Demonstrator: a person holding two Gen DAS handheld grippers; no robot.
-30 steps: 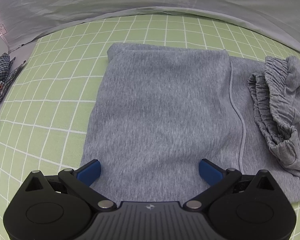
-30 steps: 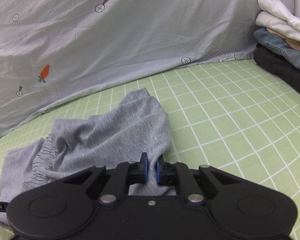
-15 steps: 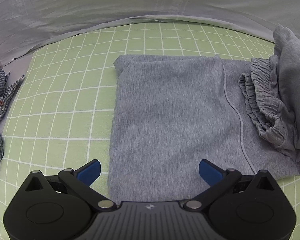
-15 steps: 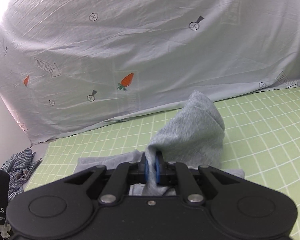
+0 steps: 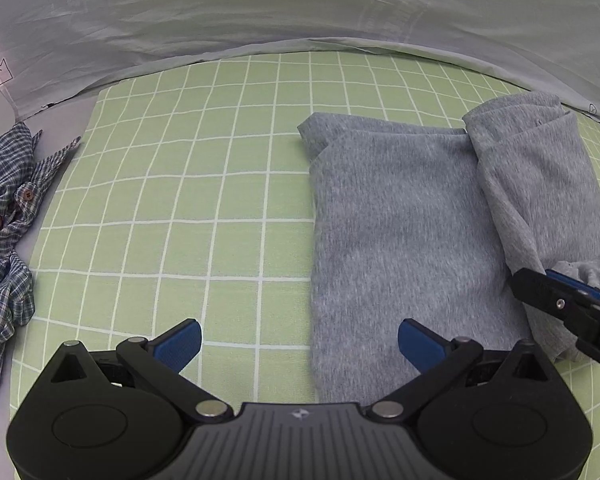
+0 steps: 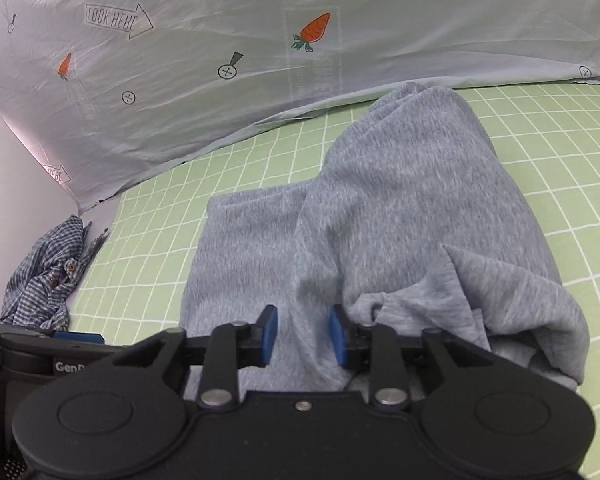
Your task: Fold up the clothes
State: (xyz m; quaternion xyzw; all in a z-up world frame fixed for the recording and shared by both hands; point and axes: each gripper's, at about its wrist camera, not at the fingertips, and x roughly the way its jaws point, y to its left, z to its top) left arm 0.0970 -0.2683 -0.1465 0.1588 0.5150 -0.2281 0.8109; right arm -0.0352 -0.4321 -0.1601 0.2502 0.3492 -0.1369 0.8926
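Here soft grey fleece garment (image 5: 400, 216), folded, on gridded green sheet (image 5: 188, 200).

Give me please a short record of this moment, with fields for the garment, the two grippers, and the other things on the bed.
garment: grey sweatpants, partly folded, one part laid over the right side
surface: green checked sheet
left gripper: open, holds nothing, over the garment's near left edge
right gripper: open, blue fingers on either side of a fabric ridge, not pinching it
other item: crumpled plaid shirt at the left edge
backdrop: pale sheet with carrot print
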